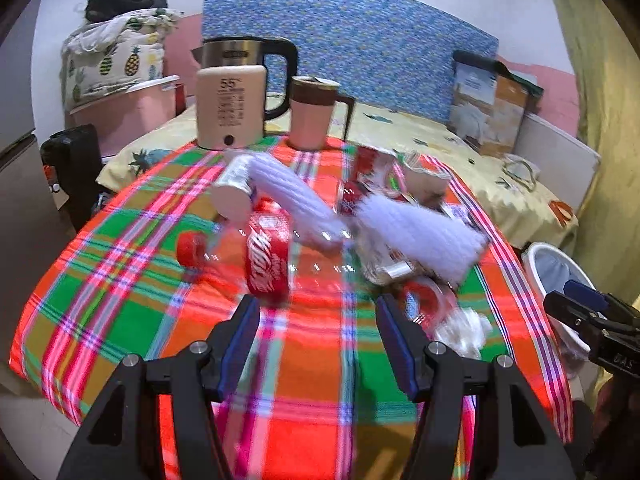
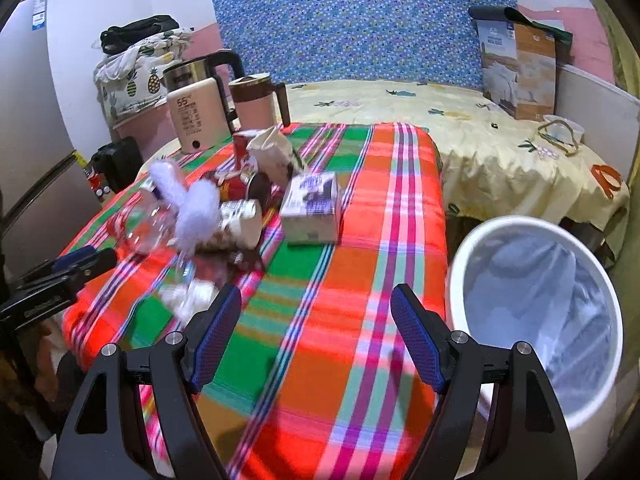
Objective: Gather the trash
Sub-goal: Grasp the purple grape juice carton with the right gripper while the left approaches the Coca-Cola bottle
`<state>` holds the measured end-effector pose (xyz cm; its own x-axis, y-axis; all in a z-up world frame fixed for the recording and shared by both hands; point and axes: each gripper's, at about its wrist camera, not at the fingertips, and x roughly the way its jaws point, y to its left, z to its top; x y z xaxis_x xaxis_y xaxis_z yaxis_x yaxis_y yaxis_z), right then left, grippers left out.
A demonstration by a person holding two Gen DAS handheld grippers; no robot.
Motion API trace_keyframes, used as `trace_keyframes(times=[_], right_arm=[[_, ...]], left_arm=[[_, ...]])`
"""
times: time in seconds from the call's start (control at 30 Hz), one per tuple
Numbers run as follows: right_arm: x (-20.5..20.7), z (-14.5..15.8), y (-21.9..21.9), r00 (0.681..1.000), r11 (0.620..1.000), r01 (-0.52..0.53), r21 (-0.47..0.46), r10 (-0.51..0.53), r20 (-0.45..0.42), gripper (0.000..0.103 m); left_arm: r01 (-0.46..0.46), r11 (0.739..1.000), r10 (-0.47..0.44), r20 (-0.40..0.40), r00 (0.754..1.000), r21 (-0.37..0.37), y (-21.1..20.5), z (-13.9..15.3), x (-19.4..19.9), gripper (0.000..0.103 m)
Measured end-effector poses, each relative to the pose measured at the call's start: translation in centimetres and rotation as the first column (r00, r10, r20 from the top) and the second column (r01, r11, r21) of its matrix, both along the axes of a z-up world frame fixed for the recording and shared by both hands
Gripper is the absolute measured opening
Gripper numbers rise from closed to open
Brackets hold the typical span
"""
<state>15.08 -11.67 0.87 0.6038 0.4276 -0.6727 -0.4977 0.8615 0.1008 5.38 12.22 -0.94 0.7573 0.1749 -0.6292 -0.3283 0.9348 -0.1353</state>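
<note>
A pile of trash lies on the plaid-covered table (image 1: 120, 280). A clear plastic bottle with a red label (image 1: 267, 258) and red cap lies on its side just ahead of my left gripper (image 1: 318, 312), which is open and empty. White fluffy pieces (image 1: 424, 236), crushed cans and a paper cup (image 1: 426, 178) lie behind it. In the right wrist view the pile (image 2: 224, 216) and a small purple-and-white carton (image 2: 312, 208) sit left of and beyond my right gripper (image 2: 316, 308), open and empty above the cloth. A white bin with a liner (image 2: 540, 300) stands at the right.
An electric kettle (image 1: 248, 72), a beige box (image 1: 230, 108) and a pink mug (image 1: 314, 114) stand at the table's far edge. A bed with a yellow sheet (image 2: 480, 136) and a boxed item (image 2: 516, 68) lies behind. A fridge (image 2: 28, 140) is at left.
</note>
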Motion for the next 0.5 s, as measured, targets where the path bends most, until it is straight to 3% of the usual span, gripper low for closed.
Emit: trace_keyframes(times=[0.3,0.5], right_arm=[[4.7,-1.1,3.2,0.999,1.0,-0.025,-0.008,0.024,-0.034,0.078],[6.5,-2.4,4.5,0.998,0.999,-0.016,-0.038,0.013,-0.066,0.078]], left_arm=[[-0.064,0.998,0.064,0.038,0.997,-0.023,2.6,1.4,3.0,0.063],[-0.085,0.996,0.086,0.012,0.996,-0.025,3.7,1.6,6.4,0.065]])
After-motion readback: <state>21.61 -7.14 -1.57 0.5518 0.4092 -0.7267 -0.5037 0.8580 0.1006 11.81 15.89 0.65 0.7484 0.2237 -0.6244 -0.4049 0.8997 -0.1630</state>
